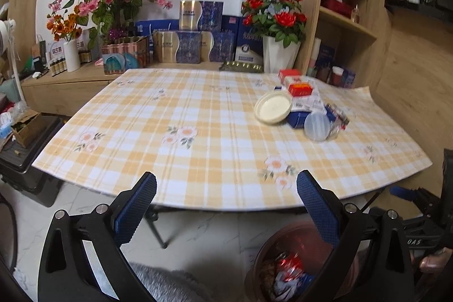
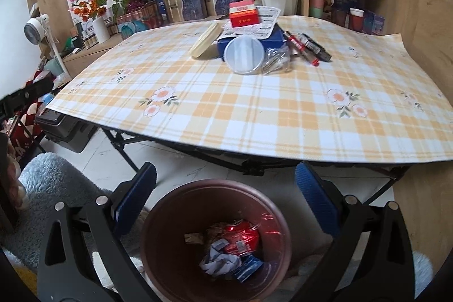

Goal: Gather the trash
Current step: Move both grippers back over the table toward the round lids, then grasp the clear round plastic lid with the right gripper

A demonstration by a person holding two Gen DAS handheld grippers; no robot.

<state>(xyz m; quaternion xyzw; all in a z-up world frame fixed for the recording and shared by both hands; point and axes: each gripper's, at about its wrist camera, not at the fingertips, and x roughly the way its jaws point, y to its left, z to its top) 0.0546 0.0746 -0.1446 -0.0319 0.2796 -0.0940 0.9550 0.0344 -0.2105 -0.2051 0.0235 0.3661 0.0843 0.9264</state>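
Observation:
A brown waste bin (image 2: 181,268) stands on the floor below the table's near edge; inside lie a crushed red can (image 2: 243,235), crumpled paper and a blue wrapper. My right gripper (image 2: 225,183) hangs open directly above the bin, nothing between its fingers. The same bin (image 1: 286,245) shows at lower right in the left wrist view. My left gripper (image 1: 226,188) is open and empty over the table's near edge. On the tablecloth lie a cream lid (image 1: 273,106), a clear round lid (image 2: 244,54), a blue box (image 2: 273,37), red boxes (image 2: 245,14), markers (image 2: 308,47) and crinkled clear plastic (image 2: 276,60).
The folding table (image 1: 175,115) carries a yellow plaid cloth. Behind it a low wooden counter (image 1: 85,74) holds flower vases and stacked gift boxes. Wooden shelves (image 1: 348,19) stand at right. A black case (image 1: 25,169) sits on the floor at left. A grey fluffy cushion (image 2: 53,188) lies near the bin.

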